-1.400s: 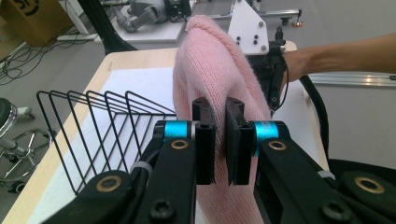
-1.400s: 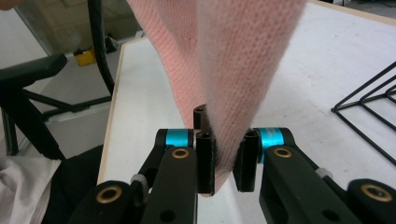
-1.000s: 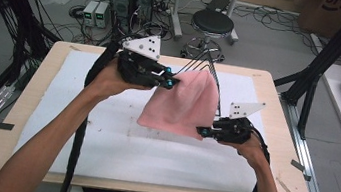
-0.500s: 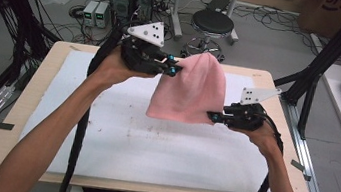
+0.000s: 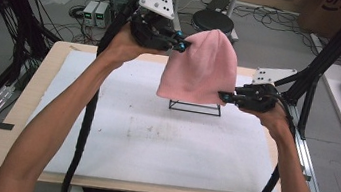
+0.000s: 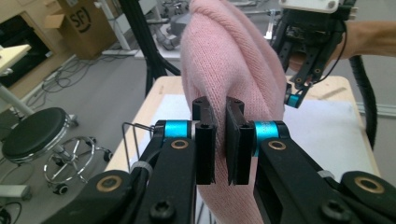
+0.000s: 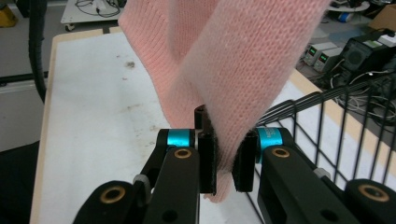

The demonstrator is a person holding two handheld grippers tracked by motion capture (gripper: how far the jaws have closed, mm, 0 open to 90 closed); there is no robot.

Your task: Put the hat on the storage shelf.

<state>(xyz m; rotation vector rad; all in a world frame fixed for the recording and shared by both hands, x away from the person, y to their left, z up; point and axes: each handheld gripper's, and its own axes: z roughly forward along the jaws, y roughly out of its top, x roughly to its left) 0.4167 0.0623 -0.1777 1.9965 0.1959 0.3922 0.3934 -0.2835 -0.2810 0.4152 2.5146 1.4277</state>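
I hold the soft, light pink beanie (image 5: 201, 67) aloft above the counter (image 5: 103, 132), left tongs (image 5: 180, 46) clamped at ten o'clock, right tongs (image 5: 222, 98) pinching its limp hem at four.

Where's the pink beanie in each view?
High view: pink beanie upper centre, held between both grippers.
Left gripper view: centre top, pinched in the jaws.
Right gripper view: hanging from top centre into the jaws.
Shared landmark: black wire rack.
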